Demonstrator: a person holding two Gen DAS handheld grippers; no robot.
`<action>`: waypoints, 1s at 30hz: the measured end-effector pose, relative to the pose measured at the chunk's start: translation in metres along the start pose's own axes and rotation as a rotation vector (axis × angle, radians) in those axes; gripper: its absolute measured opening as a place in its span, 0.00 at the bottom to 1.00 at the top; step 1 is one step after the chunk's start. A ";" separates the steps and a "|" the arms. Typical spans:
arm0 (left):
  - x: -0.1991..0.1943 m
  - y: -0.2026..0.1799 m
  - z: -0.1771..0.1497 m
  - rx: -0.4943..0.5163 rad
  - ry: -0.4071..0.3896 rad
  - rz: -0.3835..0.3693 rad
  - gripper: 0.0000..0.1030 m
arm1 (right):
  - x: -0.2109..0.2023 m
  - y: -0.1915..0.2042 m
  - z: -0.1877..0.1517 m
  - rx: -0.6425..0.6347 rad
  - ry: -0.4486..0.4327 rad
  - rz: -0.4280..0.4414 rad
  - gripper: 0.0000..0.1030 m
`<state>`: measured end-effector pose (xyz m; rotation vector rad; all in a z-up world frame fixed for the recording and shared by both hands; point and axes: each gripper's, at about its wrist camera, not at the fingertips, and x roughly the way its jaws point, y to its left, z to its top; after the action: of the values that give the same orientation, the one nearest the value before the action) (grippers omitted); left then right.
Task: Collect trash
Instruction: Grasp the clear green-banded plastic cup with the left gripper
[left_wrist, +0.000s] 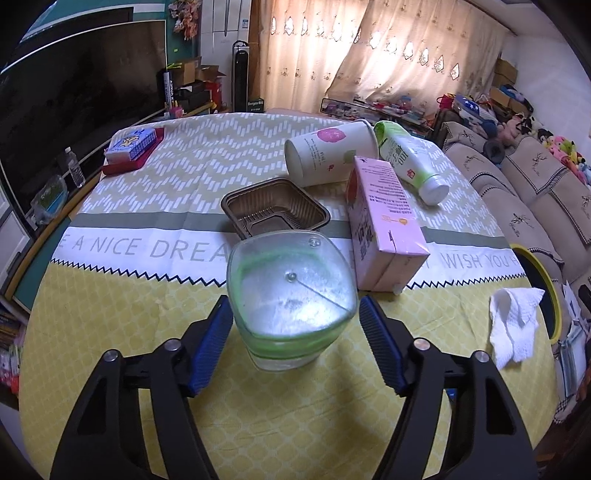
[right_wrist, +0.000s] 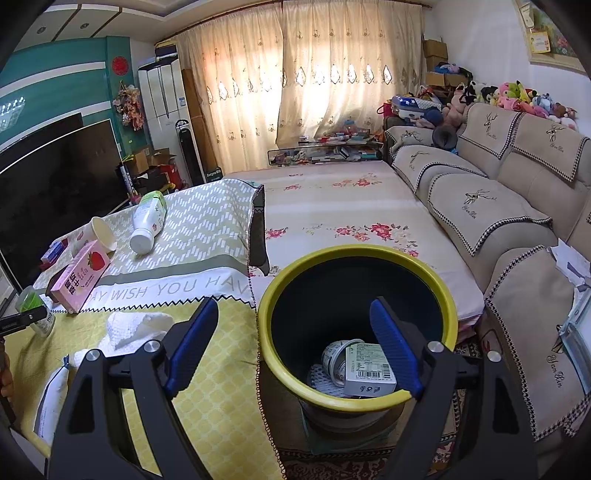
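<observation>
Nearest my left gripper (left_wrist: 295, 334) stands a clear plastic cup (left_wrist: 291, 295) with a green tint, upright on the yellow tablecloth (left_wrist: 110, 332). It sits between my two blue pads (left_wrist: 212, 345); the left pad looks just at the cup's wall and the right pad shows a narrow gap, so I cannot confirm a clamp and record these tongs as apart around the cup.

Behind the cup lies a brown plastic tray (left_wrist: 275, 208), open side up. To its right a pink carton (left_wrist: 384, 229) lies on the cloth, with a white paper cup (left_wrist: 328, 153) on its side beyond it and a white-and-green bottle (left_wrist: 410, 162) also on its side, just beside the paper cup. A crumpled white tissue (left_wrist: 513, 321) lies near the right edge of the table. At the far left corner sits a blue box on a red tray (left_wrist: 131, 151).

My right gripper (right_wrist: 295, 345) hangs over the yellow-rimmed bin (right_wrist: 354, 400), which stands against the table's edge. Its tongs are wide apart with nothing between them. Inside the bin I note a white box (right_wrist: 369, 373) with a barcode, a round printed tub (right_wrist: 334, 354) and something white and netted beneath, too dark to identify. Beyond the bin, a flowered mat (right_wrist: 351, 206) and a beige sofa (right_wrist: 480, 192).
</observation>
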<state>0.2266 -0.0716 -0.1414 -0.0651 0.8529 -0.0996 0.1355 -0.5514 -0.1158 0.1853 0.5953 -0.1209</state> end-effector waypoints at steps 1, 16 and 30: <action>0.001 0.000 0.000 0.003 -0.002 0.004 0.65 | 0.000 -0.001 0.000 0.000 0.000 0.001 0.77; 0.002 0.000 0.003 0.011 -0.006 0.024 0.49 | 0.004 0.003 -0.003 -0.003 0.012 0.023 0.77; -0.058 -0.024 -0.002 0.081 -0.095 -0.053 0.49 | -0.003 0.002 -0.004 0.008 0.007 0.032 0.77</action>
<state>0.1858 -0.0885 -0.0972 -0.0165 0.7515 -0.1792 0.1313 -0.5482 -0.1167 0.2028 0.5985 -0.0920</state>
